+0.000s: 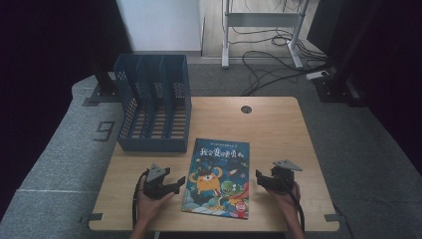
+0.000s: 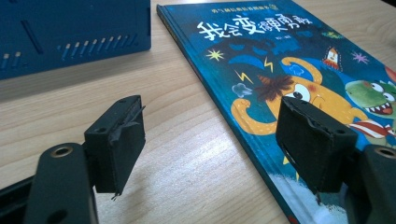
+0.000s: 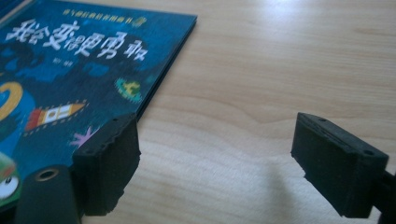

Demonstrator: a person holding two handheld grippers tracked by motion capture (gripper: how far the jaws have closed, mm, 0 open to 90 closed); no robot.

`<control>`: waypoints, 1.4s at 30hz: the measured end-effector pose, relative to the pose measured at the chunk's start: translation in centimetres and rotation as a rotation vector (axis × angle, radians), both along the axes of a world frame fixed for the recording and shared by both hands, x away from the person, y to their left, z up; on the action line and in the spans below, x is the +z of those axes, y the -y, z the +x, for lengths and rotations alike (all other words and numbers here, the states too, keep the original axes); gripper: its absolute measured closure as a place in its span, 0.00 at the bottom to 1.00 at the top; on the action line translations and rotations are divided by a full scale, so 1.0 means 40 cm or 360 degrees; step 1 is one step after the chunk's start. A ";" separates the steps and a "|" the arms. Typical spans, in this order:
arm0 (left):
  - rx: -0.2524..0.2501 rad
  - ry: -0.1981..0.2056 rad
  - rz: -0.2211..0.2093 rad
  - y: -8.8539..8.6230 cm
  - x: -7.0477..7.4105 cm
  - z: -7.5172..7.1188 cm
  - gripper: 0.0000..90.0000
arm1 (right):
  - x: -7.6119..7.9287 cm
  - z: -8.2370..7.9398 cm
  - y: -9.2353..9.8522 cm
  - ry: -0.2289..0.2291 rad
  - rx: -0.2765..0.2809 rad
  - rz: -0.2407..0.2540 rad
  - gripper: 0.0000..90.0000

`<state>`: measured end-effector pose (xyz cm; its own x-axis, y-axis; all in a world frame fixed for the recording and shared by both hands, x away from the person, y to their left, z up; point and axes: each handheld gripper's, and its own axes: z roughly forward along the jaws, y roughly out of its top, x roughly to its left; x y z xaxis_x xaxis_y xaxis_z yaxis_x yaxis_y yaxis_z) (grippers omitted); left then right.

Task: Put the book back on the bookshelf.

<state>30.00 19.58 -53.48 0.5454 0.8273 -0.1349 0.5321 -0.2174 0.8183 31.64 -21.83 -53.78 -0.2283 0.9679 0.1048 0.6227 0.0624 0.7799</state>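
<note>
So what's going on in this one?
A person holds a claw in each hand, one on either side of a picture book lying flat on the wooden table. The left claw and right claw are both open and hold nothing. A blue file rack stands behind the book, apart from it.

The bench (image 1: 278,129) is pale wood-grain board, smooth with a soft sheen. On it, the picture book (image 1: 218,177) has a glossy printed card cover that catches light beside the left gripper (image 2: 210,154). Behind the book, the file rack (image 1: 153,107) looks like matt blue plastic, pierced with slots. Both the left gripper and the right gripper (image 3: 229,172) have matt black jaws with rough, frayed pad edges.
</note>
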 end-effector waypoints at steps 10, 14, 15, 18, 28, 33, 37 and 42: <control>-0.0021 -0.0013 0.0009 0.023 0.001 -0.004 0.27 | -0.001 -0.013 -0.033 0.0017 0.0069 0.0000 0.17; -0.0044 -0.0010 0.0009 0.033 0.000 -0.006 0.27 | -0.005 -0.014 -0.046 0.0006 0.0094 0.0003 0.17; -0.0061 -0.0013 0.0015 0.041 0.000 -0.007 0.27 | -0.006 -0.015 -0.051 0.0004 0.0102 0.0018 0.17; -0.0084 -0.0020 0.0032 0.050 -0.002 -0.008 0.27 | -0.006 -0.016 -0.058 0.0008 0.0113 0.0017 0.18; -0.0109 -0.0027 0.0026 0.073 -0.005 -0.012 0.26 | -0.002 -0.024 -0.093 0.0007 0.0178 0.0045 0.18; -0.0134 -0.0052 0.0052 0.093 -0.012 -0.013 0.26 | -0.008 -0.025 -0.114 -0.0011 0.0208 0.0059 0.17; -0.0148 -0.0074 0.0066 0.106 -0.017 -0.014 0.26 | -0.013 -0.026 -0.132 -0.0029 0.0234 0.0061 0.17; -0.0165 -0.0094 0.0080 0.122 -0.025 -0.015 0.25 | -0.023 -0.027 -0.154 -0.0057 0.0251 0.0039 0.17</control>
